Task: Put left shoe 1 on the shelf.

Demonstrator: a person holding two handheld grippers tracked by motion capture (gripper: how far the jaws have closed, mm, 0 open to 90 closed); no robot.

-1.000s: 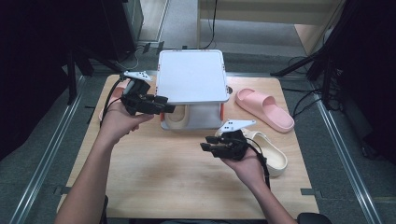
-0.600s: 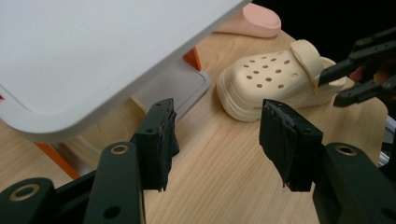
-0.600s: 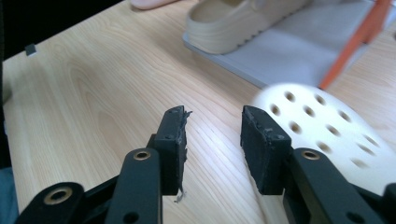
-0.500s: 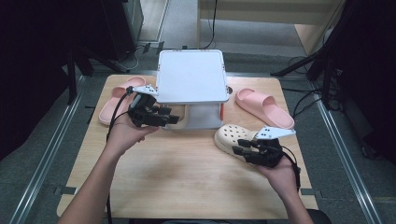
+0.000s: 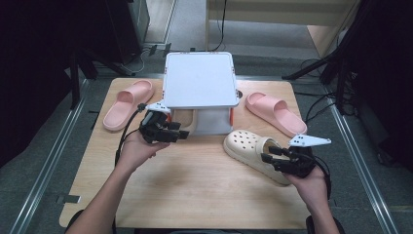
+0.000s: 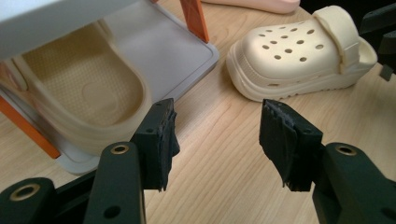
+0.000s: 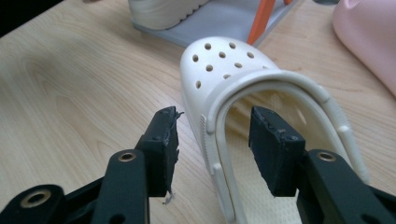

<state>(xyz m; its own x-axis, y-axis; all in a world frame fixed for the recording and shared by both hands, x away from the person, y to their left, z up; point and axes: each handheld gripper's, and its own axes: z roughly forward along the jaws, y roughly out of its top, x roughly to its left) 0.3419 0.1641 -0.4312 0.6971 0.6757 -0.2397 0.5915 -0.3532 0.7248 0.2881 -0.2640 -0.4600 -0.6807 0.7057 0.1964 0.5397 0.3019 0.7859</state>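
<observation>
Right claw point(image 7: 212, 135) lower right of high view, jaws just been opening, now apart astride side wall and heel strap of cream perforated rubber clog point(image 5: 253, 148), pads clear of it. Clog lies on pale wooden tabletop point(image 5: 195, 185), centre right. Left claw point(image 5: 179, 135) open, empty, before grey two-tier rack point(image 5: 199, 80) holding second cream clog point(image 6: 84, 93).

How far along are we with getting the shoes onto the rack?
Done: one cream clog sits on the rack's lower shelf. In hand: the right gripper, just opening, straddles the second clog's heel rim on the table. Left: shelving it and both pink slippers; left gripper open, empty.
</observation>
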